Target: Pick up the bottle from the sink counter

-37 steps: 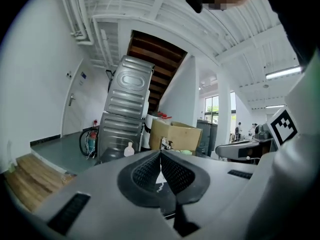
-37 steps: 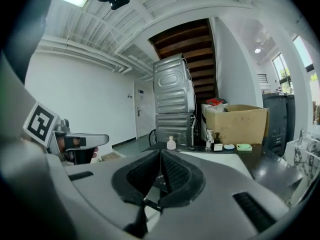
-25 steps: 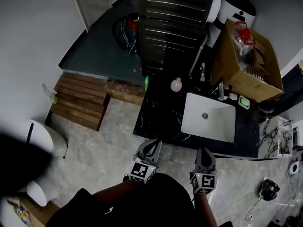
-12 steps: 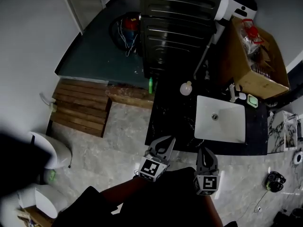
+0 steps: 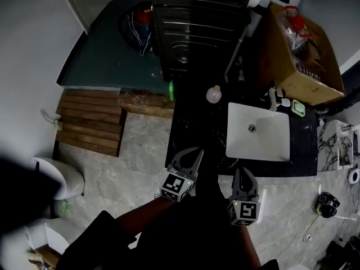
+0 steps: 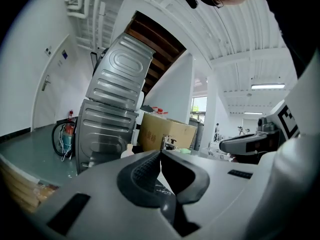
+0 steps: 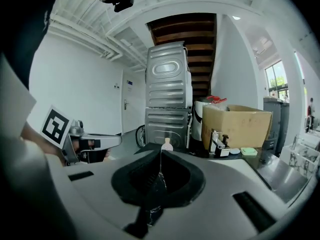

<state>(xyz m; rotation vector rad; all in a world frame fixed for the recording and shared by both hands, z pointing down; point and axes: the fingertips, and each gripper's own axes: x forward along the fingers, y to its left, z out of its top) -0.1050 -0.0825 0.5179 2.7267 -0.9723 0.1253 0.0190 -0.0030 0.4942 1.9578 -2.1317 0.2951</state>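
Both claws are closed with nothing in them. The left gripper [image 5: 194, 152] has its jaws pressed together, tips at the near-left edge of the black counter [image 5: 191, 120]. The right gripper [image 5: 241, 172] is the same, tips meeting and empty, at the near edge in front of the white sink basin [image 5: 264, 148]. The bottle [image 5: 214, 94] is pale and round-bodied. It stands upright on the counter by the basin's far-left corner, well apart from both grippers. In my right gripper view it sits dead ahead, just above the closed tips. A green bottle [image 5: 171, 90] is at the counter's far-left edge. The faucet [image 5: 273, 99] is behind the basin, with a cardboard box [image 5: 304, 55] and stacked steel appliances [image 5: 197, 21] beyond it.
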